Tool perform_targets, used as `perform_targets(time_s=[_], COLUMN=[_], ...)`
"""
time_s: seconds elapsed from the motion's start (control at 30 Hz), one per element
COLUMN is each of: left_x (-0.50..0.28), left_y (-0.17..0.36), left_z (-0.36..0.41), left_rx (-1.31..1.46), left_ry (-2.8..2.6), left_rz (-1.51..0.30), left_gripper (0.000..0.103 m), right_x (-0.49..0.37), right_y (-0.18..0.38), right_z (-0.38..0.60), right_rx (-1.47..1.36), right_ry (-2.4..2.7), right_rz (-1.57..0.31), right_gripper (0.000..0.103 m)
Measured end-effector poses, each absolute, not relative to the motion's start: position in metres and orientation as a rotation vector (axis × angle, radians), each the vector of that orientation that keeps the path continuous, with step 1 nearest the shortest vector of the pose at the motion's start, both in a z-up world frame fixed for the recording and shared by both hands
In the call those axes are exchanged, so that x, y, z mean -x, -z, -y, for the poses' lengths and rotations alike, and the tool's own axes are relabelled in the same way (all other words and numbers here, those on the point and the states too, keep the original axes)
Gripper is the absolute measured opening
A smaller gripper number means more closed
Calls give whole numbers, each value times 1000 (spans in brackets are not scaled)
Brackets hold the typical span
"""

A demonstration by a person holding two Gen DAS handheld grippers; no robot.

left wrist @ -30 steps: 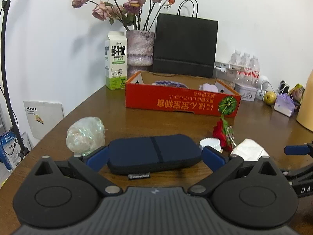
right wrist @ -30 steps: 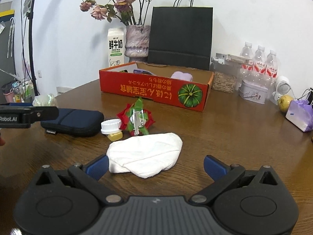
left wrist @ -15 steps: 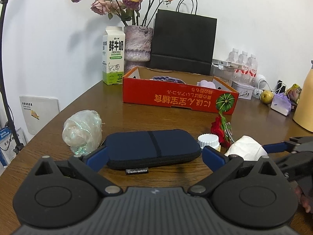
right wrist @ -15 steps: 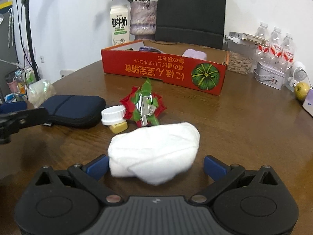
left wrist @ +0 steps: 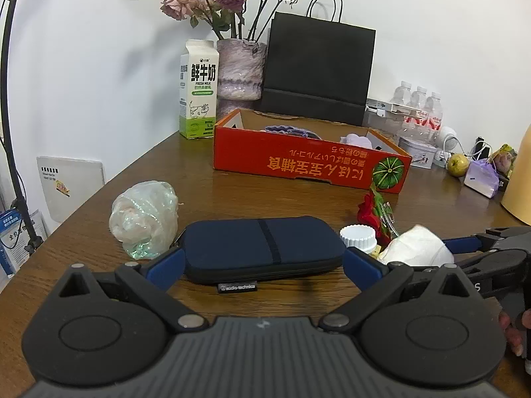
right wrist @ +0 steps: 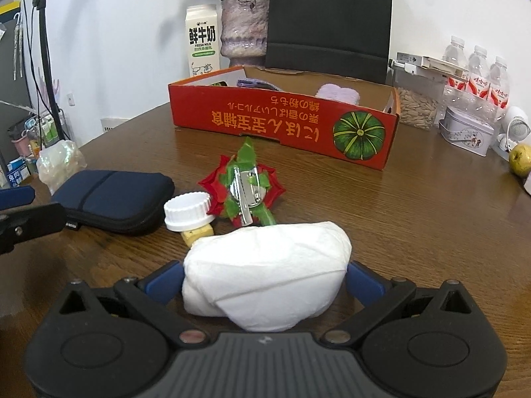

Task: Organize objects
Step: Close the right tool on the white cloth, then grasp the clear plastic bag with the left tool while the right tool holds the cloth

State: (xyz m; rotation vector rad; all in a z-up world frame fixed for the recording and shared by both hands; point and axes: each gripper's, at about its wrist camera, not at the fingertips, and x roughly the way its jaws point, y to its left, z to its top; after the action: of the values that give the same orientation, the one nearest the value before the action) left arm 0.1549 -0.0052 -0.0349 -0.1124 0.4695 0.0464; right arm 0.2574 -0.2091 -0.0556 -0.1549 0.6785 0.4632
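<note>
As right jaws close, white wad (right wrist: 265, 285) sits between | left jaws spread, flanking pouch (left wrist: 262, 248)

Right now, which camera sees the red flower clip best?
The right wrist view: the red flower clip lies in the open, showing its petals, green leaves and metal clasp. In the left wrist view it is small, seen edge-on and partly behind the white cap.

Brown wood desk (right wrist: 431, 205). Near: white tissue wad (right wrist: 265, 275), white cap (right wrist: 187, 210) just beside it, red flower clip (right wrist: 245, 189) beyond. Left: navy case (right wrist: 113, 199), plastic bag (left wrist: 144, 219) beside it. Far: red box (right wrist: 282, 119), milk carton (right wrist: 202, 39), vase (right wrist: 244, 28), black bag (right wrist: 328, 16). Far right: water bottles (right wrist: 478, 73), tin (right wrist: 468, 129), apple (right wrist: 521, 159).
</note>
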Motion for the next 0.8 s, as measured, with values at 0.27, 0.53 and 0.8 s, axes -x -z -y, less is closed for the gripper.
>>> perform_targets(time_s=[0.27, 0.53, 0.8], left_x=[-157, -154, -153], left_y=[37, 34, 21], left_z=[6, -2, -36], left_rx=[124, 151, 121], left_ry=[-53, -71, -178], left_rz=[-492, -474, -444], left_gripper=[103, 103, 103], right_x=[-244, -234, -229], right_y=[50, 46, 44], right_z=[210, 216, 221], right_rx=[163, 143, 133], right_ry=[-482, -466, -441], right_rz=[-623, -573, -549], right_gripper=[69, 64, 64])
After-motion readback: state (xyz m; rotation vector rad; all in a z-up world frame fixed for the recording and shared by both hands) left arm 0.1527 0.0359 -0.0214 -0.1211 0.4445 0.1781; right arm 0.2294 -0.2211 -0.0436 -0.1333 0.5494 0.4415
